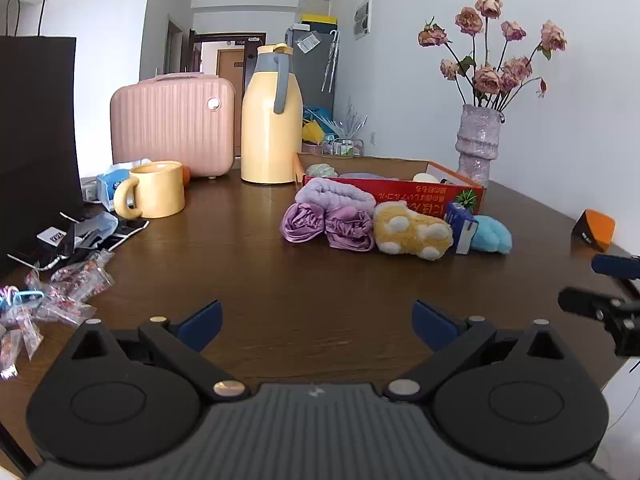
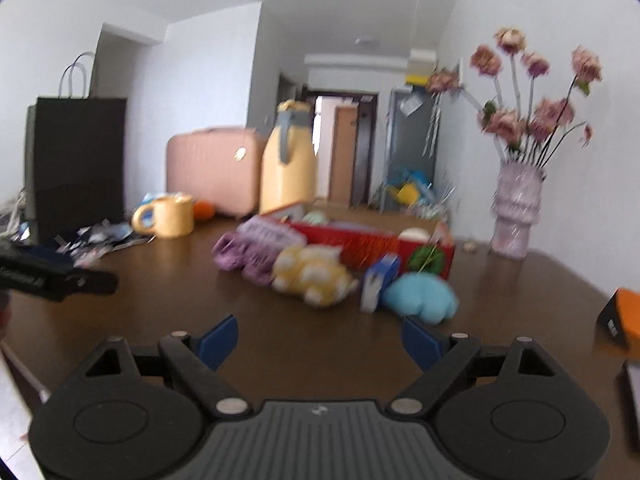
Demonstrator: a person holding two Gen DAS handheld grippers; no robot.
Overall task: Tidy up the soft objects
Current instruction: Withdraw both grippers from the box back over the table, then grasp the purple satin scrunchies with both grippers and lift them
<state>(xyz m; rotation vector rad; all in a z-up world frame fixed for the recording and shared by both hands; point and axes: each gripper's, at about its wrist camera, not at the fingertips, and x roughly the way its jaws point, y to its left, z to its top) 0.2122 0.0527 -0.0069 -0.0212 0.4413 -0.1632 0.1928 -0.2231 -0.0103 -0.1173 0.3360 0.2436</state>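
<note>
place: home, living and dining room | evidence: dark brown wooden tabletop [image 1: 248,264] carrying a tall yellow thermos jug with grey handle [image 1: 272,120] | left of jug: ribbed pink hard-shell suitcase [image 1: 172,124], yellow ceramic mug [image 1: 158,190] | right of jug: purple textured vase of dried pink roses [image 1: 479,142] | behind jug: hallway with brown wooden door [image 1: 231,66]

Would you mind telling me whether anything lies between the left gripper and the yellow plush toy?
Nothing visible does. Only bare table lies between the open left gripper and the yellow plush toy, which sits between purple fabric items and a small blue box.
</note>
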